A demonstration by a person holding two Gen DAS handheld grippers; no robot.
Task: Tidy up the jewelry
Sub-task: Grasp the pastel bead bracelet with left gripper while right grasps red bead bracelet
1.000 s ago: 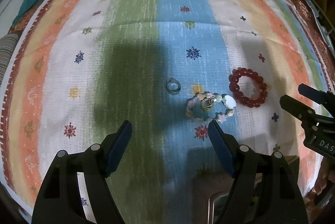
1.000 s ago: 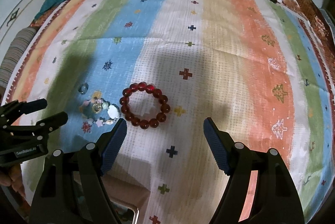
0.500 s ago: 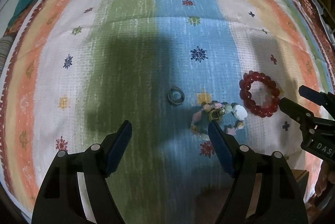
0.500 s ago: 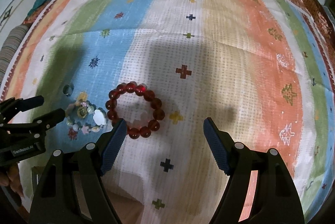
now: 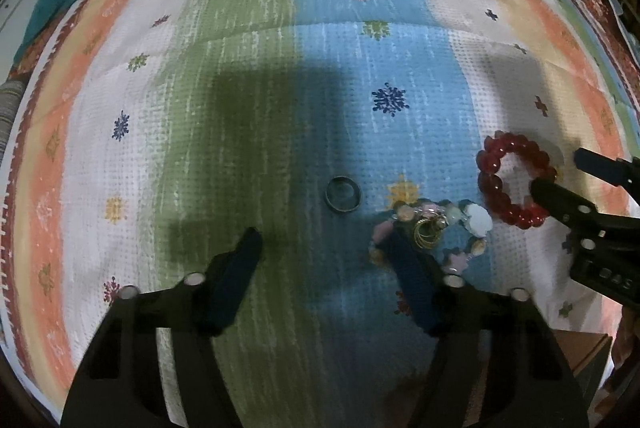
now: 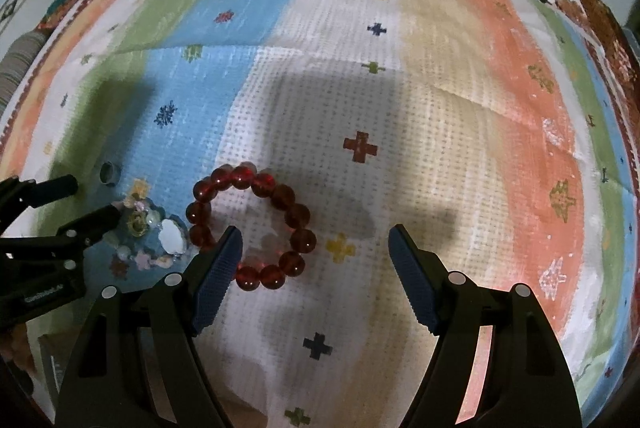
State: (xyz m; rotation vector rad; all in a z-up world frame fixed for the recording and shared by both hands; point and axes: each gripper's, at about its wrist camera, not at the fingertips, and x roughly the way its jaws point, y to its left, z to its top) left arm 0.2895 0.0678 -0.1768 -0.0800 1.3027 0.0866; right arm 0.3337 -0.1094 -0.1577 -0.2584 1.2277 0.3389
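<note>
Both grippers spread wide, nothing held; right gripper [image 6: 316, 248] low over red bead bracelet [image 6: 252, 228] on striped cloth [image 6: 440, 108]. Left gripper [image 5: 324, 248] near metal ring [image 5: 343, 194], pastel bracelet [image 5: 432, 228]. Advice: straddle one bead strand, pinch gently

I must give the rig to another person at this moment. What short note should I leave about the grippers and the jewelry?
Left gripper: open, holding nothing, low over the cloth, its right finger just over the pastel bead bracelet.
Right gripper: open, holding nothing, its left finger at the near edge of the red bead bracelet.
Jewelry, all lying on the striped cloth: dark ring alone on the blue stripe; gold rings inside the pastel bracelet; red bracelet to their right.
Done: nothing picked up or sorted.
Left: grasp and place every piece. No jewelry box shows clearly.
</note>
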